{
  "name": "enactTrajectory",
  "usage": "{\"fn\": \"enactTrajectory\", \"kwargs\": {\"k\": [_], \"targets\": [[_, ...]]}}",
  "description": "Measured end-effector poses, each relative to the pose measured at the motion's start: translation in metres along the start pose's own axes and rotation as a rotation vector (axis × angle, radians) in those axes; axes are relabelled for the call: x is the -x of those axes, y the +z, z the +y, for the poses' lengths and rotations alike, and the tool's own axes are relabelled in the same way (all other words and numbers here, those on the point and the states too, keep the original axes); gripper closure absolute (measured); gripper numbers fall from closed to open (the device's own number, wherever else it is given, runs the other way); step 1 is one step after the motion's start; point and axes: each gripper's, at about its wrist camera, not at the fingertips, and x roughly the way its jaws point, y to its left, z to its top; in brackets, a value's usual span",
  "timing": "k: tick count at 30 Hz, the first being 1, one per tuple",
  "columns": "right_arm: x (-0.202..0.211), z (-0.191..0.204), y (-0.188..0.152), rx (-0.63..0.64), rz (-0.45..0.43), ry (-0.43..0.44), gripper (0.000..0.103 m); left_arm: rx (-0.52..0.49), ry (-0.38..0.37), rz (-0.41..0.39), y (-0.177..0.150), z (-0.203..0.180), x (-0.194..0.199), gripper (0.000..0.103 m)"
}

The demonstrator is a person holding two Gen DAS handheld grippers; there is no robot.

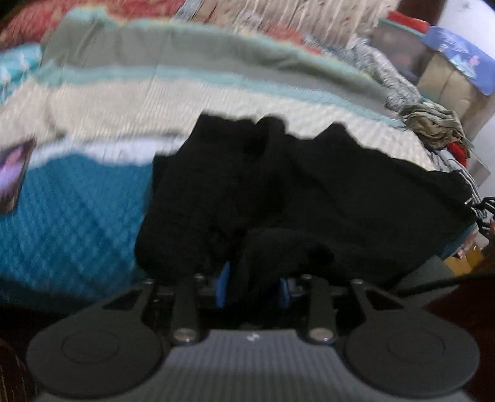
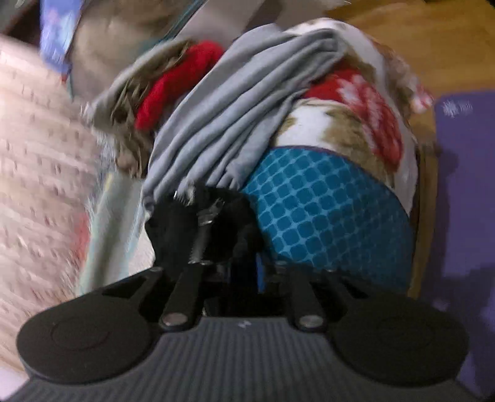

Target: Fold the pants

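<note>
Black pants (image 1: 278,185) seemingly between both tongs (image 1: 253,284).

Both my wrist views are smeared with motion blur. In the left view the striped cream and teal bedspread (image 1: 154,92) streaks sideways, sharpest nowhere, while the crumpled black fabric pants (image 1: 278,191) read as a flat dark mass with almost no fold detail. Light is soft, indoor and fairly dim, brightest at a pale wall patch (image 1: 464,15) in the upper right. In the right view the pink knitted blanket (image 2: 37,173) is heavily blurred, the draped grey cloth (image 2: 235,108) somewhat clearer. Fisheye curvature bends the edges, and the corners vignette to black.
</note>
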Motion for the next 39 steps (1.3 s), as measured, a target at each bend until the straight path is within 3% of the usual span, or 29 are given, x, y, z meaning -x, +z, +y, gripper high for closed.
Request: {"fn": "enactTrajectory", "kwargs": {"k": [3,5,9,12,14,17,19,21,23,24,25,26,27,30,33,35,36,37,39], "targets": [[0.019,0.017,0.009,0.088,-0.103,-0.022,0.062,0.035,-0.037,-0.032,-0.004,0.011,0.024,0.058],[0.032,0.032,0.011,0.166,-0.137,-0.006,0.062,0.059,-0.002,-0.073,-0.003,0.022,0.043,0.044],[0.033,0.075,-0.002,0.383,-0.090,0.063,0.062,0.163,0.046,-0.146,0.012,0.050,0.067,0.041],[0.022,0.091,-0.021,0.471,-0.019,0.091,0.062,0.216,0.059,-0.200,0.033,0.063,0.071,0.040],[0.008,0.102,-0.033,0.523,0.015,0.089,0.061,0.200,0.075,-0.226,0.053,0.060,0.064,0.037],[-0.011,0.109,-0.042,0.605,0.081,0.044,0.058,0.109,0.083,-0.227,0.089,0.043,0.038,0.023],[-0.025,0.115,-0.043,0.613,0.111,0.014,0.058,0.030,0.077,-0.193,0.104,0.027,0.013,0.010],[-0.036,0.117,-0.043,0.579,0.121,-0.040,0.057,-0.010,0.072,-0.137,0.114,0.017,-0.013,0.004],[-0.045,0.117,-0.040,0.539,0.133,-0.077,0.055,0.002,0.073,-0.060,0.117,0.017,-0.043,0.008],[-0.046,0.117,-0.039,0.524,0.132,-0.090,0.052,0.015,0.062,-0.027,0.118,0.017,-0.055,0.018],[-0.047,0.115,-0.039,0.514,0.128,-0.101,0.049,0.019,0.047,-0.002,0.114,0.015,-0.065,0.037],[-0.049,0.116,-0.039,0.501,0.118,-0.118,0.041,0.008,0.049,0.014,0.111,0.012,-0.072,0.050],[-0.054,0.117,-0.040,0.492,0.104,-0.133,0.035,-0.014,0.085,0.022,0.108,0.007,-0.079,0.060],[-0.066,0.123,-0.052,0.510,0.116,-0.160,0.025,-0.016,0.146,-0.043,0.097,0.005,-0.075,0.073],[-0.097,0.127,-0.066,0.531,0.117,-0.258,0.019,0.113,0.195,-0.124,0.101,0.021,-0.052,0.078],[-0.110,0.134,-0.079,0.610,0.043,-0.345,0.027,0.205,0.230,-0.181,0.103,0.034,-0.035,0.078],[-0.114,0.138,-0.085,0.667,0.009,-0.391,0.051,0.246,0.238,-0.203,0.102,0.042,-0.027,0.078],[-0.119,0.141,-0.090,0.718,-0.019,-0.425,0.065,0.278,0.237,-0.219,0.101,0.048,-0.022,0.078],[-0.119,0.138,-0.089,0.721,-0.020,-0.388,0.099,0.311,0.238,-0.238,0.100,0.056,-0.017,0.078]]}}
